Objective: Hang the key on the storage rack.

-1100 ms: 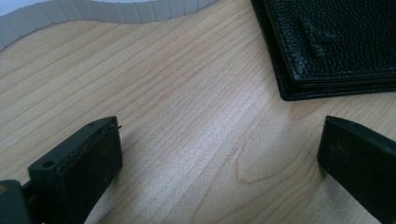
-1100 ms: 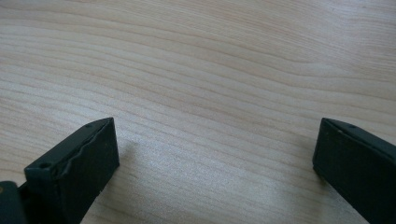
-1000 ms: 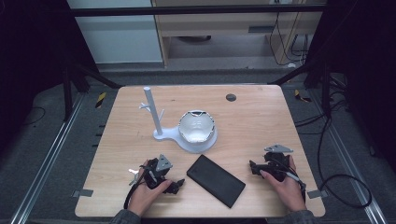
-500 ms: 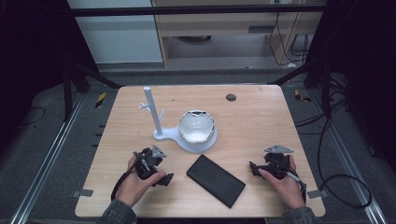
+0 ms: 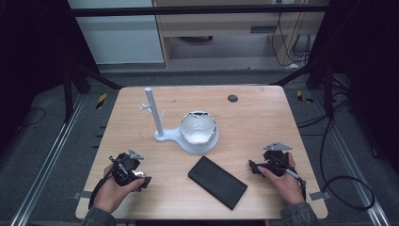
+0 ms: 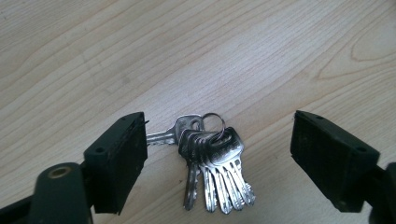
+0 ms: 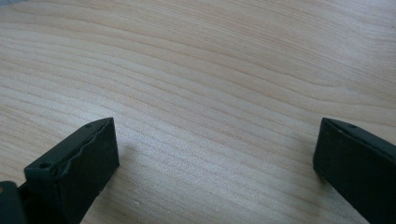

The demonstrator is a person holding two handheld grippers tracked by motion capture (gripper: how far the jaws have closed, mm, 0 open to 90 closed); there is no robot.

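Pale wood grain runs across the table (image 5: 141, 117) in the high view, where a white stand (image 5: 190, 136) with an upright post and a bowl-shaped dish sits at the middle. Nearer the person than the stand, a flat black case (image 5: 217, 181) lies at a slant. To the near left of the stand the left tongs (image 5: 141, 179) sit in the person's left hand (image 5: 113, 190); to the near right of it, well apart from the stand, the right tongs (image 5: 254, 167) rest in the right hand (image 5: 282, 181). In the left gripper view, a bunch of silver keys (image 6: 212, 163) on a ring lies flat on the wood between the two black jaws of the left tongs (image 6: 217, 149); these jaws have just been closing, yet they are released, the left one close by the tip of one key and the right one clear of the bunch. In the right gripper view, the right tongs (image 7: 215, 158) stand released and wide apart over bare wood.
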